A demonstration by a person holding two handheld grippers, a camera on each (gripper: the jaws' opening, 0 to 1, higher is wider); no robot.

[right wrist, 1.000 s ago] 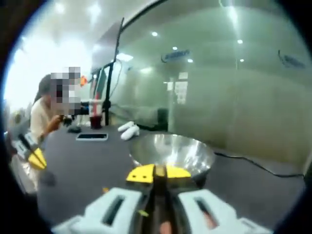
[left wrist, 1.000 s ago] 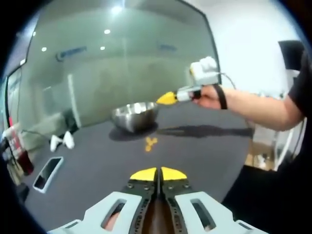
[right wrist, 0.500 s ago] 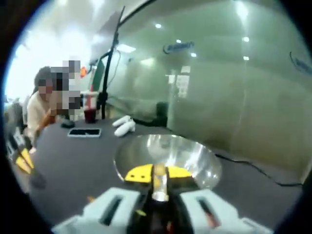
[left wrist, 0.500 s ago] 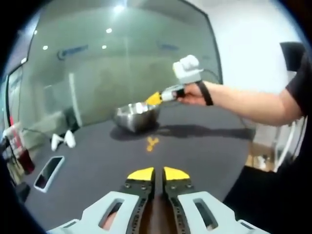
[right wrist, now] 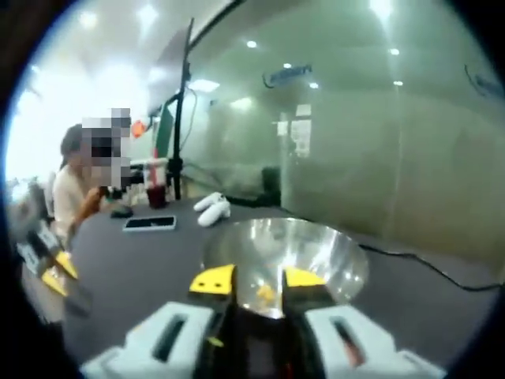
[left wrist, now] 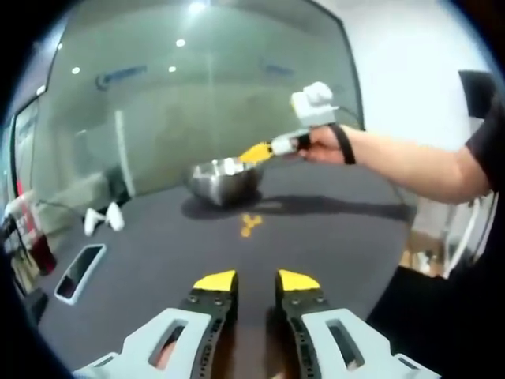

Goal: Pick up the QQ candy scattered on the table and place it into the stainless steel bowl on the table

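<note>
My right gripper [right wrist: 257, 279] is over the stainless steel bowl [right wrist: 331, 257], jaws spread wide and empty, with a piece of QQ candy [right wrist: 265, 294] lying inside the bowl between the yellow tips; in the left gripper view the same gripper [left wrist: 256, 151] sits at the bowl's [left wrist: 223, 180] right rim, held by my hand [left wrist: 322, 145]. My left gripper [left wrist: 256, 280] hangs low over the dark table [left wrist: 339, 237], jaws parted and empty, and a small cluster of QQ candy [left wrist: 251, 225] lies on the table just near of the bowl. Far left on the table I note a phone [left wrist: 80, 272] and a white object [left wrist: 102, 220].
</note>
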